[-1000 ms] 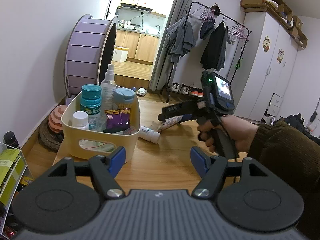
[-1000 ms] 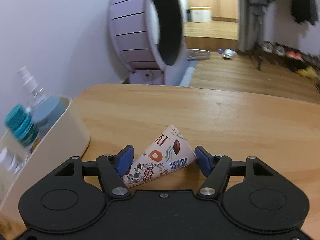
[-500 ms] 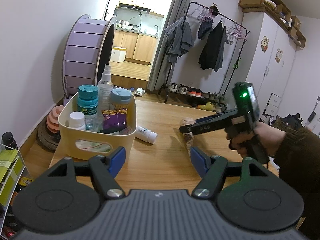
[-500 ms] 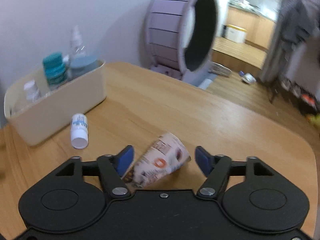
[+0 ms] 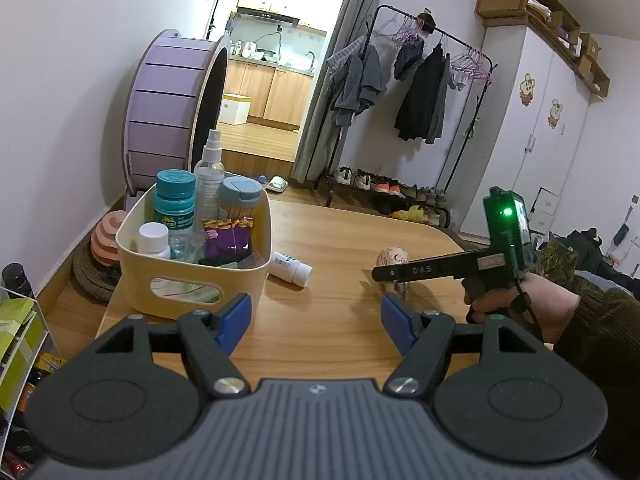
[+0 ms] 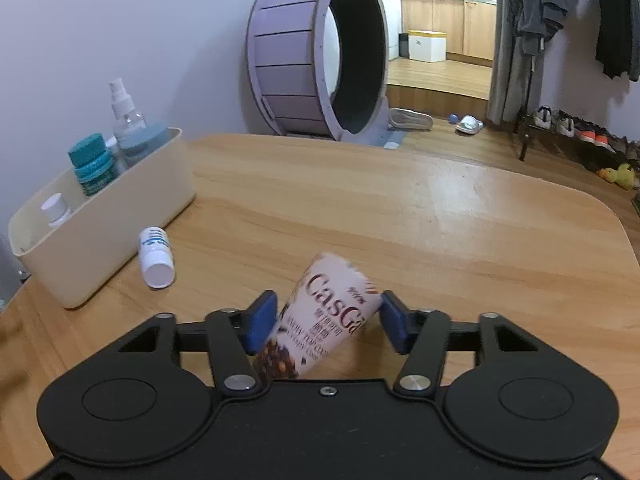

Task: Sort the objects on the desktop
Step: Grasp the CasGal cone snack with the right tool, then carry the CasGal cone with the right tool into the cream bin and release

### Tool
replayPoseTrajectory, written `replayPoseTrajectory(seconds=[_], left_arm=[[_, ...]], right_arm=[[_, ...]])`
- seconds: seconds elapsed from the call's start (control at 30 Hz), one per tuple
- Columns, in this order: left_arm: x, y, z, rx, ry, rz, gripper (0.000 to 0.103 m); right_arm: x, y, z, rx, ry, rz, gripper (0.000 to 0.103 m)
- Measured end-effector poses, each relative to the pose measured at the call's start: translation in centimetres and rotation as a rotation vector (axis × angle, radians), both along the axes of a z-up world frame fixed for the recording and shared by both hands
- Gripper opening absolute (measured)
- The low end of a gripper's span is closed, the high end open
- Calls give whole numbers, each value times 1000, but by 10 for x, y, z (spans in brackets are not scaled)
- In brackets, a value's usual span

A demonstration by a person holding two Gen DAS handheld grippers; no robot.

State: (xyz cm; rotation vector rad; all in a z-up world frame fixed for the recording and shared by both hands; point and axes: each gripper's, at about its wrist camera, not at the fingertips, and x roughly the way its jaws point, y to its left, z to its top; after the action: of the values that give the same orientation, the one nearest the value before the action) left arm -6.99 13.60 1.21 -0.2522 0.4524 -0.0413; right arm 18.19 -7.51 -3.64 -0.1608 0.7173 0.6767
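A cream bin point(image 5: 200, 280) point(image 6: 100, 224) stands on the wooden table point(image 5: 352, 248) at the left, holding bottles, a spray bottle and a purple snack pack. A small white bottle point(image 5: 290, 267) point(image 6: 157, 258) lies on its side beside the bin. My right gripper point(image 6: 326, 324) point(image 5: 394, 276) is shut on a printed cone-shaped snack pack point(image 6: 324, 320) point(image 5: 394, 258), held tilted just above the table's middle. My left gripper point(image 5: 316, 320) is open and empty near the table's front edge, right of the bin.
A purple cat wheel point(image 5: 172, 108) point(image 6: 320, 60) stands on the floor behind the table. A clothes rack point(image 5: 420, 92) and shoes are further back. A shelf with green packs point(image 5: 16, 320) is at the lower left. A cat point(image 5: 556, 260) sits at the right.
My right gripper has pulled back from beside the bin toward the table's middle and right with the cone pack in it. The left gripper has barely moved.
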Motion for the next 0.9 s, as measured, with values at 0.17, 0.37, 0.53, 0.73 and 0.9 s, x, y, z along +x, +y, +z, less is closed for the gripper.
replayPoseTrajectory(seconds=[0.17,0.37,0.53,0.73,0.9], left_arm=[[0,-1,0,3,-2,-2,70],[1,-2,0,5,-3,-4,70],[1,-3,0,9,0,-7,70],[0,-2,0,7,-1,-5,70],[-1,-2,0,13,-1,-5,70]], right_arm=[[-12,-1,11,29,-40,104,49],[-24,18,9,0,-55,228,51],[-28,29,6,-35,-36,198,66],[-37,18,8,-29,-39,118,70],[-38,19,0,-14,-5,148,35]])
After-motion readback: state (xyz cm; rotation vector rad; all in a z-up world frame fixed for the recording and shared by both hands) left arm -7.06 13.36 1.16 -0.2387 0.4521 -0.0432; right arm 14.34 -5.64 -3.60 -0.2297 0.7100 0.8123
